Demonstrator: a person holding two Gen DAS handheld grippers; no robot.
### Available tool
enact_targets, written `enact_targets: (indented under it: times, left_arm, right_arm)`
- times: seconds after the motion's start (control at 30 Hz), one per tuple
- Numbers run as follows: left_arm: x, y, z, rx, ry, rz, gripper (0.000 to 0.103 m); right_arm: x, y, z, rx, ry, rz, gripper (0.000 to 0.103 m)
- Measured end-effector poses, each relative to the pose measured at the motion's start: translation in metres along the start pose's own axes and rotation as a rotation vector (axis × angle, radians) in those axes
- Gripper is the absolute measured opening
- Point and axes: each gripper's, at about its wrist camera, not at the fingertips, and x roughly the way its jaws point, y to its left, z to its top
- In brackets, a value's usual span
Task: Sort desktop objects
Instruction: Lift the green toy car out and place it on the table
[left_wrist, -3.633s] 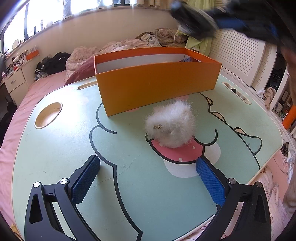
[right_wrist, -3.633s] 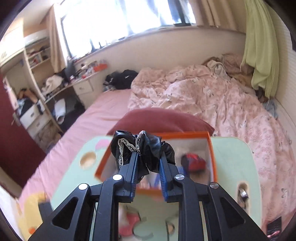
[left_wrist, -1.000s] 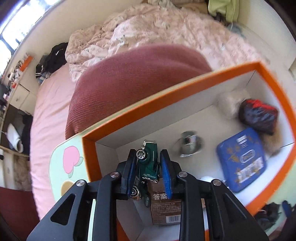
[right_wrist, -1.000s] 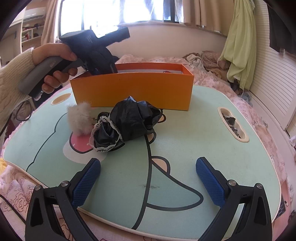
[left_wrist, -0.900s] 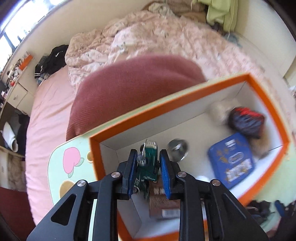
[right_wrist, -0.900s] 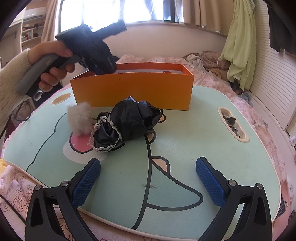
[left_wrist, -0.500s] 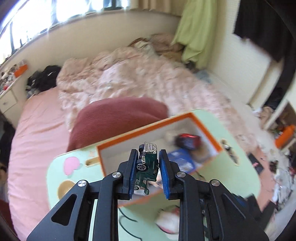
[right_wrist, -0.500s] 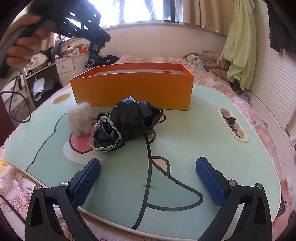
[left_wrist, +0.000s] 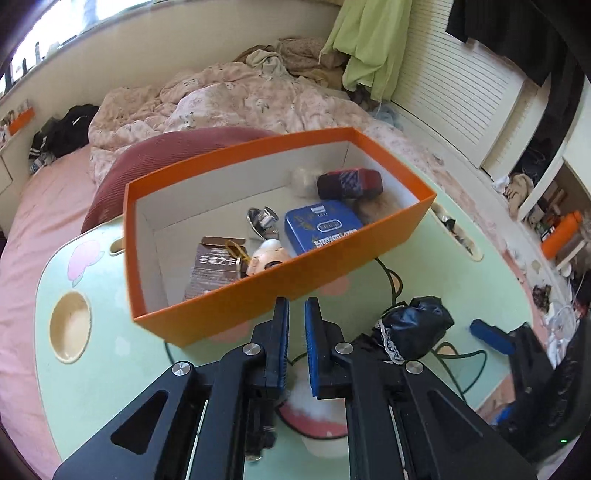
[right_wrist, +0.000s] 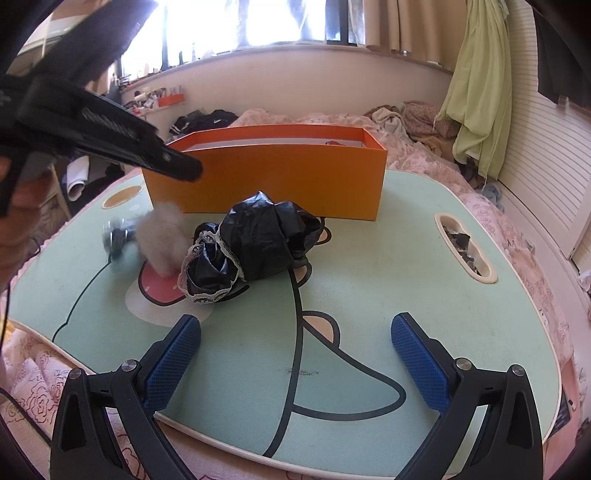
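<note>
Both grippers are black with shiny round screws. The left gripper (left_wrist: 296, 314) has blue bumpy pads. The right gripper (right_wrist: 295, 341) has two wide blue pads (right_wrist: 419, 363) too.

Box (right_wrist: 280, 177) behind bundle (right_wrist: 251, 247) — puff (right_wrist: 162, 236) left.

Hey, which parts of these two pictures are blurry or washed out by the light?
Right wrist view: the window is blown out white, and the left hand-held gripper and a small object beside the fluffy ball are smeared by motion. Left wrist view: mostly sharp, edges bent by the fisheye.
</note>
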Motion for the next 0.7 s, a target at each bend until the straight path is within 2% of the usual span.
enact_targets:
  times: [0.1, 0.17, 0.2, 0.27, 0.33, 0.37, 0.43, 0.53, 0.6, 0.7]
  left_arm:
    - [-0.002, -0.001, -0.009, 0.008, -0.044, -0.022, 0.01]
    - [-0.019, 0.0, -0.013, 0.002, -0.113, -0.025, 0.01]
    - [-0.03, 0.0, -0.015, 0.001, -0.151, -0.016, 0.015]
    - [-0.059, 0.0, -0.023, -0.013, -0.229, 0.015, 0.037]
    - [-0.084, 0.002, -0.036, -0.037, -0.282, 0.063, 0.086]
    - [-0.092, 0.005, -0.042, -0.044, -0.301, 0.087, 0.09]
    - [-0.103, 0.014, -0.06, -0.052, -0.318, 0.148, 0.09]
    - [-0.098, 0.038, -0.081, -0.076, -0.251, 0.221, 0.09]
    - [-0.09, 0.058, -0.088, -0.11, -0.208, 0.202, 0.09]
    - [-0.078, 0.086, -0.098, -0.187, -0.164, 0.09, 0.09]
  right_arm:
    - [0.0, 0.001, 0.0, 0.0, -0.001, -0.001, 0.103]
    - [0.0, 0.001, -0.001, 0.0, -0.001, 0.0, 0.103]
    - [-0.001, 0.001, 0.0, 0.0, -0.001, 0.0, 0.103]
    - [-0.001, 0.001, -0.001, 0.0, -0.001, -0.001, 0.103]
    - [-0.001, 0.001, -0.001, 0.0, -0.001, 0.0, 0.103]
    - [-0.001, 0.002, 0.0, 0.0, -0.001, 0.0, 0.103]
    - [-0.001, 0.001, -0.001, 0.0, -0.002, 0.0, 0.103]
    - [-0.001, 0.001, -0.001, 0.0, -0.002, -0.001, 0.103]
    - [-0.001, 0.001, 0.0, 0.0, -0.002, -0.001, 0.103]
    - [-0.001, 0.0, 0.0, 0.0, -0.002, 0.0, 0.103]
